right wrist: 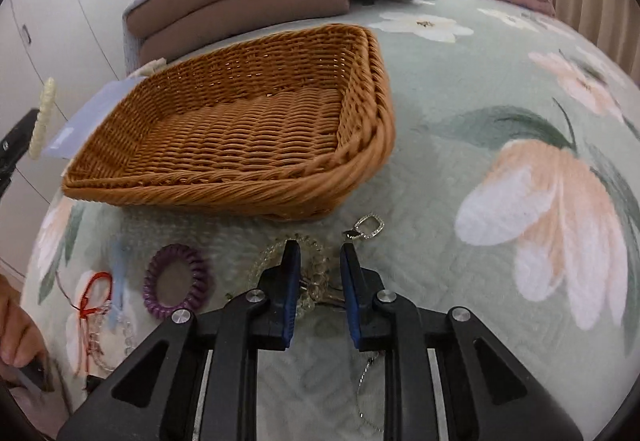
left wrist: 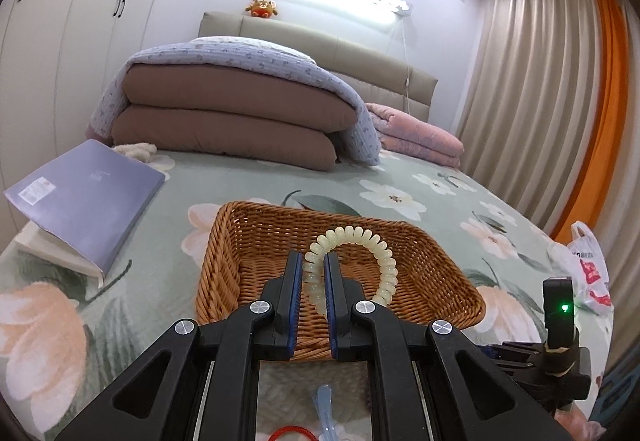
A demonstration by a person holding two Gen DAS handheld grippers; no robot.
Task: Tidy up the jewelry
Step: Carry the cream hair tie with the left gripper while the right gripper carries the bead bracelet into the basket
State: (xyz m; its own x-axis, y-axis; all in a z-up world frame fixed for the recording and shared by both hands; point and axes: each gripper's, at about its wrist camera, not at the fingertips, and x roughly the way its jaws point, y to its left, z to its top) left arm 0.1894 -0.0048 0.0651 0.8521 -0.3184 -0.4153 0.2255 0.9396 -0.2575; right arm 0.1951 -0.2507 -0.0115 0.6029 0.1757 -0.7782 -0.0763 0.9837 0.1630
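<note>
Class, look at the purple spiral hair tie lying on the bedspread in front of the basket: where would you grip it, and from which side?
Grip one side of the purple spiral hair tie across its coil, one finger inside the ring's open centre and one outside. Come from above: it lies flat on the bedspread, so only its top is exposed. Its right arc seems best, away from the red cord.

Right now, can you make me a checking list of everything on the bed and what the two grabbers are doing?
Surface: floral bedspread, soft and quilted.
Job's things: wicker basket with nothing seen inside; cream coil bracelet; purple coil ring, clear bead bracelet, red cord and silver pendant lying in front of the basket.
Clutter: purple book; folded quilts; plastic bag.
Grippers: left gripper clamps the cream bracelet over the basket; right gripper open above the bead bracelet.
Cables: thin cord by the headboard.
Surroundings: curtains, wardrobe.
</note>
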